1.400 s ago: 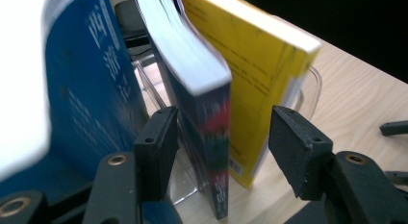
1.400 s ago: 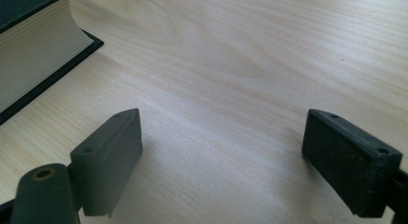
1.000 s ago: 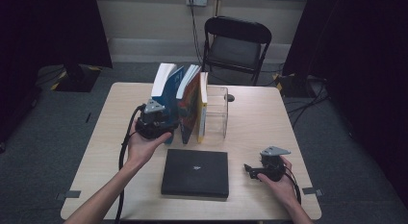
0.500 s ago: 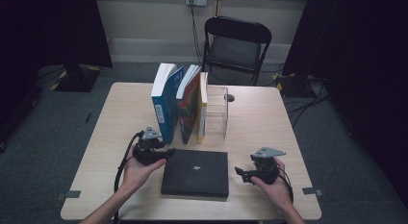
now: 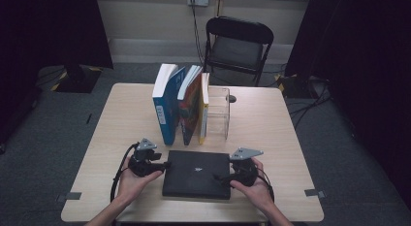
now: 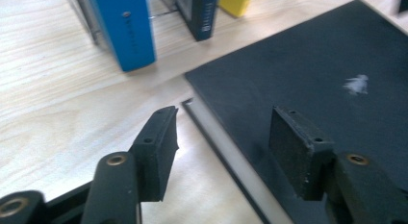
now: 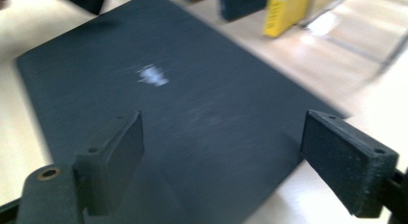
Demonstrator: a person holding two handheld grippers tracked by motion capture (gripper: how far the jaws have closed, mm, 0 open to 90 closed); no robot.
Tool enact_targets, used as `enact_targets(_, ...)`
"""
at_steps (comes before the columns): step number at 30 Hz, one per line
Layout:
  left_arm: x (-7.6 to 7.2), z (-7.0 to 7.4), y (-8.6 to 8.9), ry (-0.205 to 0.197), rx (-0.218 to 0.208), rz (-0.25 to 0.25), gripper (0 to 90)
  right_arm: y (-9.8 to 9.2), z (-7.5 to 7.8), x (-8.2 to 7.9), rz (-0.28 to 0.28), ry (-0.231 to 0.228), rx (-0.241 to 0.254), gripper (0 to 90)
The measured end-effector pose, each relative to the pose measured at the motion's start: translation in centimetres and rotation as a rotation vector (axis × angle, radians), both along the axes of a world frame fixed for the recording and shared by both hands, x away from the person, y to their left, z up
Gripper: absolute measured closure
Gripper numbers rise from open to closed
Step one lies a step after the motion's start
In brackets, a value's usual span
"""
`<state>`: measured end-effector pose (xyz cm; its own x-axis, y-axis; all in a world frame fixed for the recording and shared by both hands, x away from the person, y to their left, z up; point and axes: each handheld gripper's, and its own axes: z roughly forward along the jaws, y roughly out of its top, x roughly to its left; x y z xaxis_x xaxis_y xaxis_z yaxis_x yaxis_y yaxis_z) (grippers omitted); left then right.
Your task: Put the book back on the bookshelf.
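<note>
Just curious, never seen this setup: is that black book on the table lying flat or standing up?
Lying flat. The black book rests cover-up on the table.

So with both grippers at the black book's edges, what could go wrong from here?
The left gripper is open astride the black book's edge; one of its fingers sits on the table, so it might scrape rather than slide under. The upright books stand close behind, so pushing the black book forward could topple them.
</note>
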<state>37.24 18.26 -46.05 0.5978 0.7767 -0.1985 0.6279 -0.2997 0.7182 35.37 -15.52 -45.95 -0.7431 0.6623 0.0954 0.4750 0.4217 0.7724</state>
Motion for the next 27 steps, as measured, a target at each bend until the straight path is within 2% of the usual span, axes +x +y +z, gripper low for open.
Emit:
enact_targets(1,0.3,-0.2,0.1,0.015,-0.004,-0.004,42.5,0.1,-0.1,-0.5,0.009,0.006,0.005,15.1)
enact_targets(2,0.5,-0.4,0.0,0.01,-0.007,0.001,42.0,0.1,-0.3,-0.9,0.02,0.014,0.006,15.0)
enact_targets(6,1.4,-0.5,-0.1,0.017,-0.019,-0.011,38.9,-0.4,-0.5,-2.5,0.014,0.0,0.004,14.6)
enact_targets(7,1.6,-0.6,-0.2,0.017,-0.03,-0.009,38.3,-0.6,-0.6,-2.7,0.017,0.015,0.0,14.5)
enact_targets(8,1.8,-0.6,-0.3,0.016,-0.023,-0.013,37.9,-0.8,-0.8,-3.0,0.018,0.032,-0.004,14.5)
enact_targets(12,2.5,-0.6,-0.9,-0.009,-0.007,-0.02,37.0,-1.0,-1.1,-4.0,0.025,0.041,-0.006,13.8)
enact_targets(14,2.9,-0.6,-1.4,-0.024,-0.007,-0.028,37.0,-0.9,-1.4,-4.4,0.03,0.029,-0.031,12.1)
enact_targets(17,3.2,-0.8,-1.6,-0.02,-0.024,-0.035,37.0,-0.8,-1.4,-4.5,0.024,0.027,-0.04,11.2)
enact_targets(24,3.5,-1.2,-2.3,-0.044,-0.047,-0.062,35.8,-0.7,-1.7,-4.6,0.026,0.016,-0.047,10.0)
enact_targets(26,3.6,-1.3,-2.5,-0.03,-0.067,-0.069,35.8,-0.7,-1.7,-4.6,0.026,0.014,-0.048,10.0)
enact_targets(27,3.6,-1.3,-2.5,-0.028,-0.062,-0.073,35.0,-0.7,-1.7,-4.6,0.025,0.015,-0.049,9.9)
